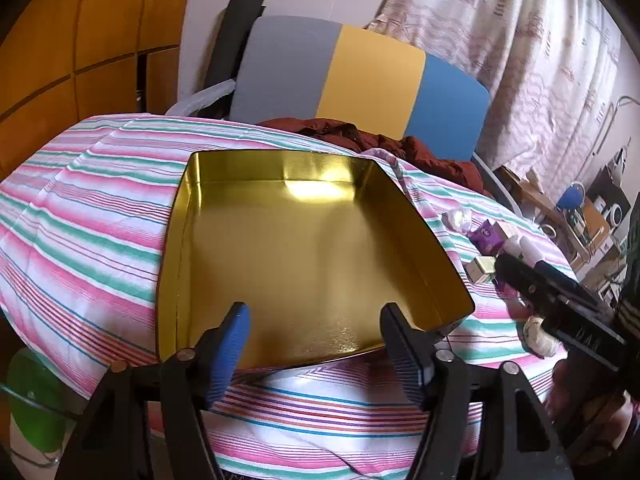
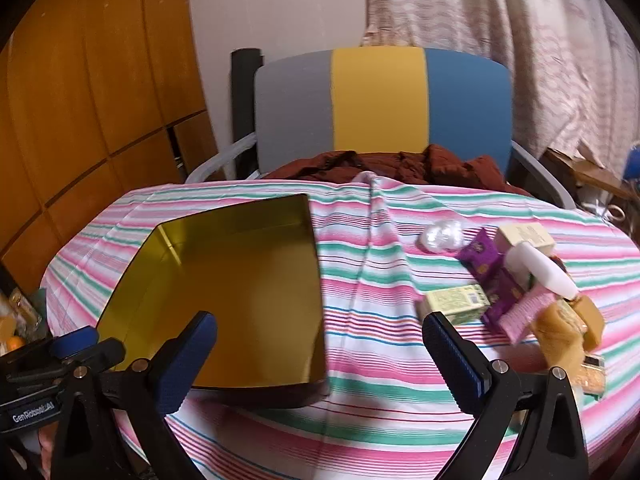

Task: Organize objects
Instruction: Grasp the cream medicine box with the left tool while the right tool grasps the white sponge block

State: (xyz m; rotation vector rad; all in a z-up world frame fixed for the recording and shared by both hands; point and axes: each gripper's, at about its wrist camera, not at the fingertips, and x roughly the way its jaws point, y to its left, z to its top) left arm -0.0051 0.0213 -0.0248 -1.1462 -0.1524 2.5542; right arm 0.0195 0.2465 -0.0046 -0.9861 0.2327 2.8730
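Striped cloth (image 2: pixel 380 360): gold tin (image 2: pixel 224 300) at left centre, empty; packets (image 2: pixel 496 288) heaped at right, none yet stowed; left gripper (image 1: pixel 316 344) and right gripper (image 2: pixel 320 360) both spread, holding nothing, so sorting unstarted.

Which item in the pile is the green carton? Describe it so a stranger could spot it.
On the striped tablecloth, look right of the gold tin to the pile of small packages. The green carton lies flat at the pile's near-left edge, against the purple box. It is the only pale green pack.
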